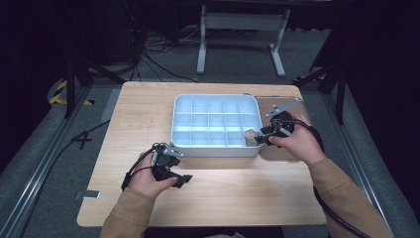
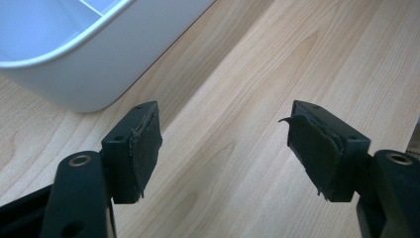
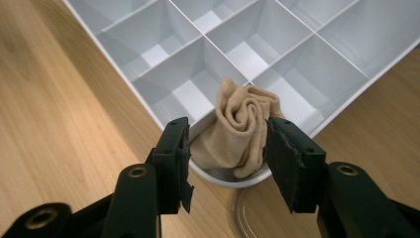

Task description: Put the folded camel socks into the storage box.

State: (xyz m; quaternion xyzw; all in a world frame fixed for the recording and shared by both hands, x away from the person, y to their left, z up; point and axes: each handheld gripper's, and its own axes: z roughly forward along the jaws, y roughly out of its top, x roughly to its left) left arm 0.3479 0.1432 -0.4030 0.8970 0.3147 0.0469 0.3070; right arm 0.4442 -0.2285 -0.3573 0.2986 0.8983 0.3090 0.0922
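One rolled beige sock (image 3: 242, 129) sits in the corner compartment of the white divided tray (image 3: 119, 64), just ahead of the right claw (image 3: 228, 158). That claw's jaws stand apart on either side of the roll, pads off the cloth as far as I can tell, so I'd call this the release: sock dropped in, hand ready to back out. Over by the tray's near corner, the left claw (image 2: 223, 144) hangs above the bare surface (image 2: 277, 64), jaws wide, nothing between them. Next move, I reckon: draw the right claw clear without snagging the fabric.
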